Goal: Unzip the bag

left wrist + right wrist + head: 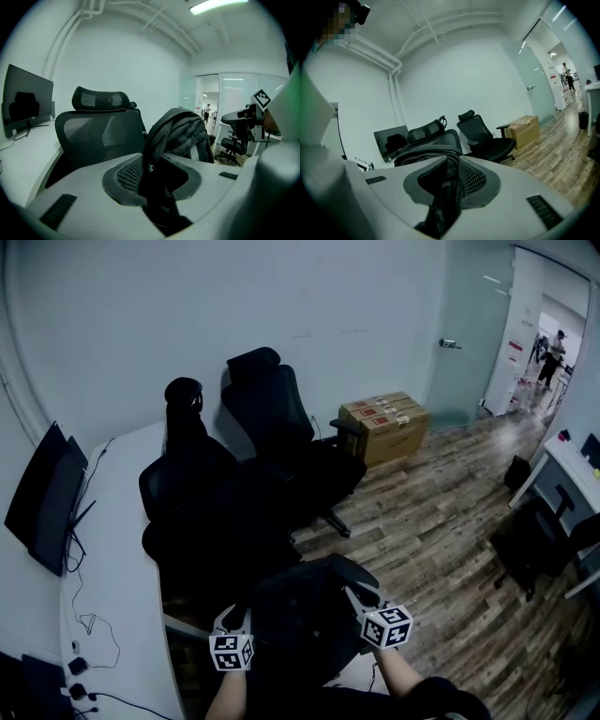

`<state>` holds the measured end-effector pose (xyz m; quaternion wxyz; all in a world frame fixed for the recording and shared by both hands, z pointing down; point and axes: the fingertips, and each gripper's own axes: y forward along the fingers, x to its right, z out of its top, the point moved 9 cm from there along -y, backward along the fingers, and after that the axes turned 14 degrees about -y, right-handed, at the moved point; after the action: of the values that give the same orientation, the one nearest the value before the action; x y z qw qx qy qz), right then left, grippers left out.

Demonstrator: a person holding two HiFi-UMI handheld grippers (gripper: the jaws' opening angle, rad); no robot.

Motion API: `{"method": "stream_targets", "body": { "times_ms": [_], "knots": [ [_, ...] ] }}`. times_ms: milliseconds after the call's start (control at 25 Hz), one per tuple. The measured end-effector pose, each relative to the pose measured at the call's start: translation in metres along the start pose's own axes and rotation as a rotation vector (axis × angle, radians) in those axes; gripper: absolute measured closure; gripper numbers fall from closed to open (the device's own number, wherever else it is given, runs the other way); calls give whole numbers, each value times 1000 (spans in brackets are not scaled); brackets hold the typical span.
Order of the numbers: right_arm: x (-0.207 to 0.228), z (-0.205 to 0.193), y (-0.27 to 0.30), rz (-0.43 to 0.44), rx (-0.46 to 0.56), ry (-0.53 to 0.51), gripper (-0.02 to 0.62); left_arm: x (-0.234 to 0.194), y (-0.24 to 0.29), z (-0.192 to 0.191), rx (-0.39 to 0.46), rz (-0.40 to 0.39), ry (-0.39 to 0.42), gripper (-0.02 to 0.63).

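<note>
While I hold both grippers low in front of me, the black backpack (302, 613) sits between them, just beside the edge of the curved white bench (112, 549); what it rests on I cannot tell. My left gripper (150, 163) has its jaws set narrow and clamped on a dark fold of the backpack, right by the zip (156, 131), whose toothed line curves up over the top of the bag. My right gripper (451, 177) has its jaws almost together, with a dark part of the backpack pinched between them; whether that part is the zip pull I cannot tell. Beyond the backpack stand black office chairs (281, 418), crowded close against the bench. A dark monitor (42, 498) stands at the left end of the bench, with thin cables trailing from it. Two cardboard boxes (384, 423) lie by the far wall on the wooden floor (441, 521), and a person (553, 357) stands past the open doorway
</note>
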<state>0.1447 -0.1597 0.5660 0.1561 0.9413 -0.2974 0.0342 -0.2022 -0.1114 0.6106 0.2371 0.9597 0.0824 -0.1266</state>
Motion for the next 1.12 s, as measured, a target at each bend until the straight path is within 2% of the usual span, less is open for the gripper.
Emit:
{"method": "stream_targets", "body": {
  "times_ms": [360,1120],
  "knots": [
    [-19,0,-28,6,33,-14,535,2,-8,-7,6,4,0,491],
    [-28,-17,-69,31,18,-2,537,13,-24,-24,17,23,-6,491]
  ]
}}
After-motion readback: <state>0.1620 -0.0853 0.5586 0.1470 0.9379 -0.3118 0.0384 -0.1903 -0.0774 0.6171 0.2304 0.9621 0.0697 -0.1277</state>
